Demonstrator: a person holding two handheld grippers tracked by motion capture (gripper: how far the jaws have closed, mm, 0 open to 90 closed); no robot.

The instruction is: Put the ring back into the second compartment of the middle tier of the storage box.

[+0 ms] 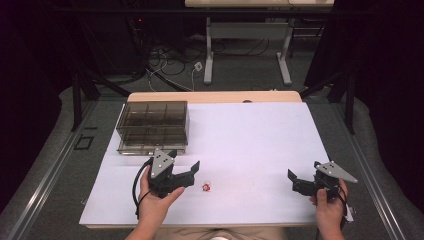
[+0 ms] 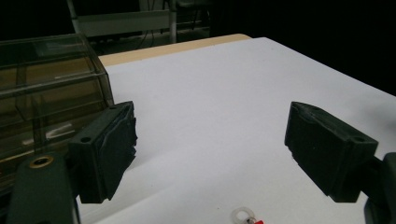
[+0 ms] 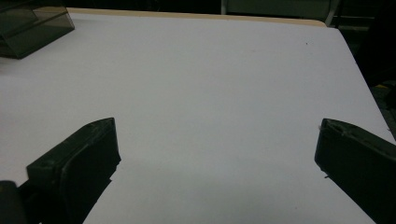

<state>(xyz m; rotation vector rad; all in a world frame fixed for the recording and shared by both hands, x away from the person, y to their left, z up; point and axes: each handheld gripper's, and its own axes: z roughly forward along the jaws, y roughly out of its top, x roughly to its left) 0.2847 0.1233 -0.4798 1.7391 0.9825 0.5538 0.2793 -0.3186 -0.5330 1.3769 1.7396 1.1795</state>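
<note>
Red-and-white small connector lay on white table, just right of left gripper, jaws wide, nothing held; nearer than right gripper, also wide, empty.

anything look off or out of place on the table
Only one small thing: a tiny red and white part lies loose on the white table, just ahead of the open left claw, well apart from the smoky compartment box. The box sits square; no spill or damage is visible.
</note>
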